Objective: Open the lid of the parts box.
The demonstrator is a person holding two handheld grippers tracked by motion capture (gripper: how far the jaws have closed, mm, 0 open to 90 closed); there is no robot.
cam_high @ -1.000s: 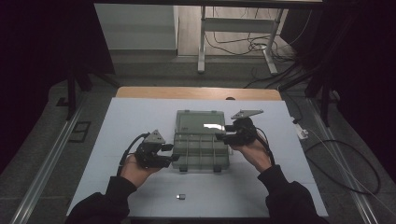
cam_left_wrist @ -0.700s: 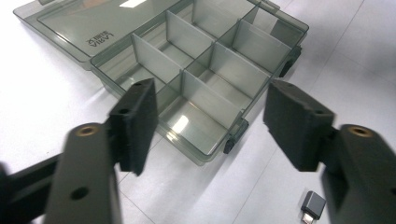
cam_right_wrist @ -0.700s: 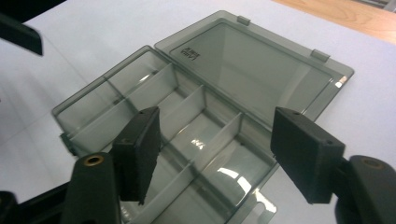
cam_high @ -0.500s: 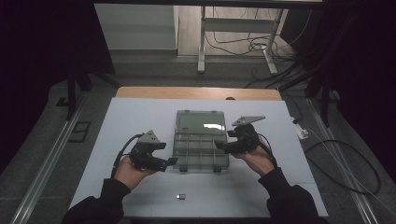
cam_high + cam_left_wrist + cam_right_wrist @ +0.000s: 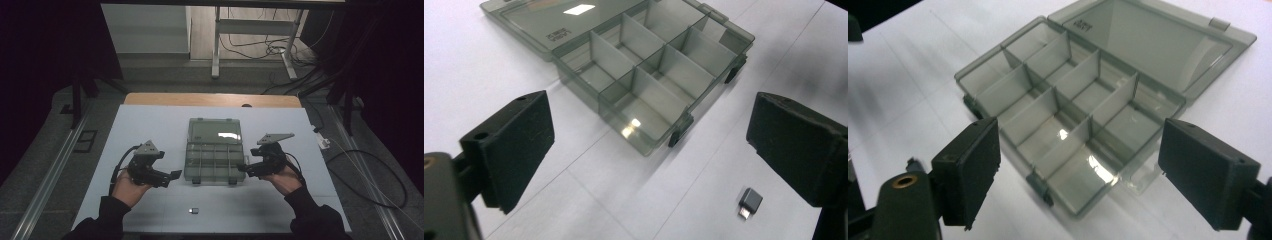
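Note:
A smoky clear compartment box [image 5: 214,159] lies open in the middle of the white table, its lid [image 5: 215,131] flat behind it and its compartments empty. My left gripper [image 5: 175,175] sits just left of the box's front corner, apart from it. Its jaws have just been opening and hold nothing. In the left gripper view the left gripper [image 5: 651,125] faces the box [image 5: 644,75] with a small grey adapter [image 5: 750,201] lying to the right. My right gripper [image 5: 241,167] is near the box's right side, its jaws also just opening and empty. The right gripper [image 5: 1083,150] frames the box [image 5: 1073,115].
The small grey adapter [image 5: 194,210] lies on the table [image 5: 150,125] in front of the box, between my forearms. A white plug [image 5: 324,142] and cables hang off the table's right edge. A wooden strip [image 5: 210,99] runs along the far edge.
Both grippers have drawn outward from the box's sides, the left one leftward and the right one rightward, and their jaws stand wider apart than before.

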